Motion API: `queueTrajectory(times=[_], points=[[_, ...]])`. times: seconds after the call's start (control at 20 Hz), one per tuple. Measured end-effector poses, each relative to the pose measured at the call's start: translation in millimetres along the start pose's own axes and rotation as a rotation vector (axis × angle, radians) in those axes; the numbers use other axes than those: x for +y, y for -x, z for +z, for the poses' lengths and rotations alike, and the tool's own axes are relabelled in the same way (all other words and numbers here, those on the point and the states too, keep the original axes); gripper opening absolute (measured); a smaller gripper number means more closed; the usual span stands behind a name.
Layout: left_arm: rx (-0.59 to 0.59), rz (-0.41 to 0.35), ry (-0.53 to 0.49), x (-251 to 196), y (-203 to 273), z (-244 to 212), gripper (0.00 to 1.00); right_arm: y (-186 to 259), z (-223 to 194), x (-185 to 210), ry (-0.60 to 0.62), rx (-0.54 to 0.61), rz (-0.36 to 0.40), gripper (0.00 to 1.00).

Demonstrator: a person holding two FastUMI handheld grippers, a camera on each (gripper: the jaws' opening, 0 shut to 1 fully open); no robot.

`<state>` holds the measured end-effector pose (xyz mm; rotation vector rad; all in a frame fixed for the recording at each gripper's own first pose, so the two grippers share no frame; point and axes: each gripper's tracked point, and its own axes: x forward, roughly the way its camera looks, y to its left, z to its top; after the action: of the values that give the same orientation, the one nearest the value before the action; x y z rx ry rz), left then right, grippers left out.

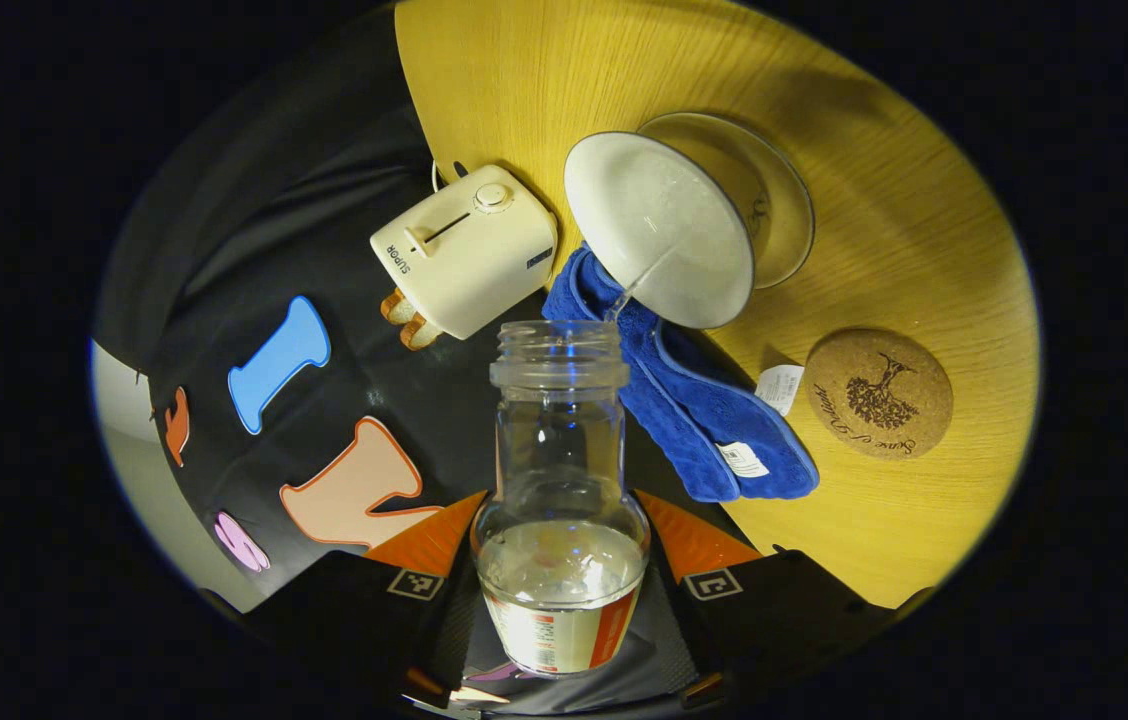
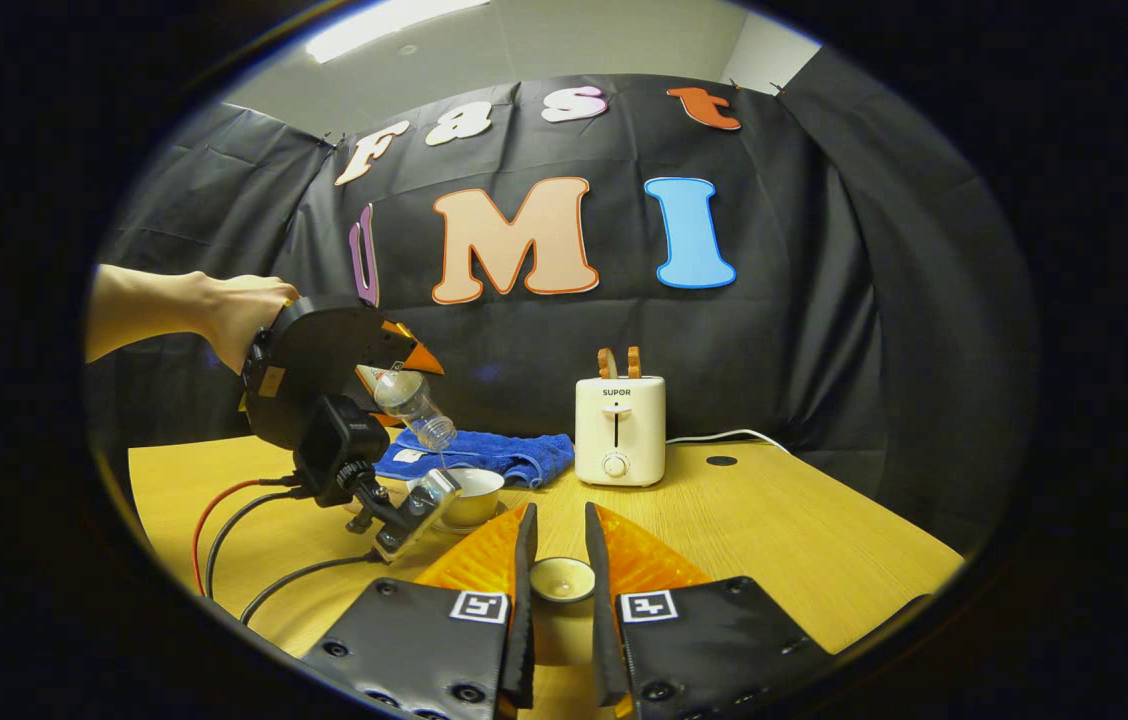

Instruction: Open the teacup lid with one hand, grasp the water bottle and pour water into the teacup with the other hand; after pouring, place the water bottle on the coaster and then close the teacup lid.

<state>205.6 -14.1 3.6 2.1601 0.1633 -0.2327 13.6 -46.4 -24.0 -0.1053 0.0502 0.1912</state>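
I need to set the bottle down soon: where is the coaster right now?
In the left gripper view the coaster lies flat on the table at the right, beside the blue towel and just below the teacup.

Your surface is a round yellow wooden table. On it you have a white teacup sitting in a glass saucer, a folded blue towel just beside them, a cork coaster near the towel, and a cream toaster at the table's back edge by the towel.
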Motion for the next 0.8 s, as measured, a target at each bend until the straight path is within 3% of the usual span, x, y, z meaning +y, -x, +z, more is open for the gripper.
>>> queueTrajectory(times=[0.15,0.4,0.55,0.75,0.8], points=[[-0.002,-0.016,0.056,-8,-2,-1,0.71,0,0,0,0.0,0.0,0.0,0.27],[-0.083,-0.084,0.724,-40,1,9,0.71,0,0,-1,0.001,0.0,-0.002,0.27],[-0.125,-0.066,1.076,-46,-4,12,0.71,0,0,-2,0.002,-0.001,-0.007,0.27],[-0.108,0.095,1.566,-49,-17,-8,0.7,0,2,-5,0.003,-0.006,-0.024,0.27],[-0.159,0.158,1.759,-40,-17,-8,0.7,-2,1,-6,0.002,-0.004,-0.027,0.27]])
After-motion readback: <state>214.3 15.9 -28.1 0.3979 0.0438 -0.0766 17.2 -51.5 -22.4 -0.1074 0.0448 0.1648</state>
